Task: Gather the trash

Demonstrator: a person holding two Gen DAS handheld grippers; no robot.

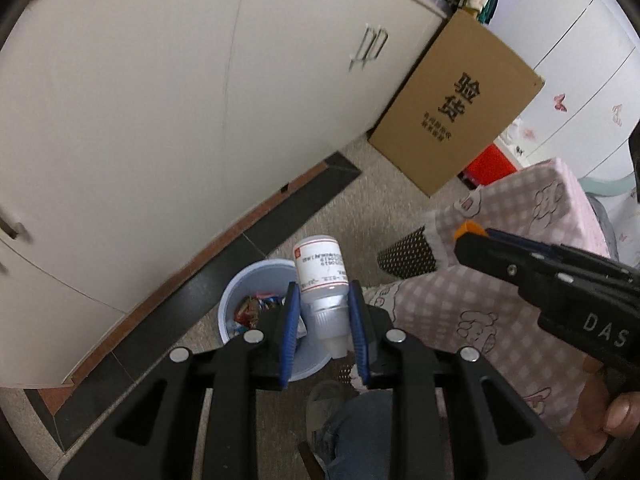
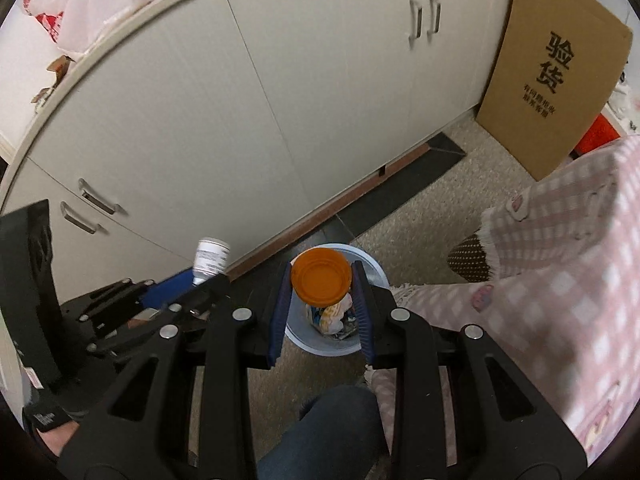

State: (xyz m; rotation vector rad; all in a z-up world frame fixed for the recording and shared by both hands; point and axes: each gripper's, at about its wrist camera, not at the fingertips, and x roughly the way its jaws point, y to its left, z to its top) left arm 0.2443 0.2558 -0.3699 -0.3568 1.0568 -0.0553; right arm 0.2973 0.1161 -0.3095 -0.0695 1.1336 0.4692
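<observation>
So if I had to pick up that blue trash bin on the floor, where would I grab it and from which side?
Take the trash bin by its thin rim, from above, one finger inside and one outside. It stands upright and open-topped, and its round body looks too wide for the jaws. Pick the rim section clear of the wrappers.

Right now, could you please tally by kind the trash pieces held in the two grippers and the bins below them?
White-labelled clear plastic bottle, clamped in the left gripper: 1
Round orange plastic lid, clamped in the right gripper: 1
Pale blue round plastic bin, holding wrappers: 1
Total: 3
</observation>
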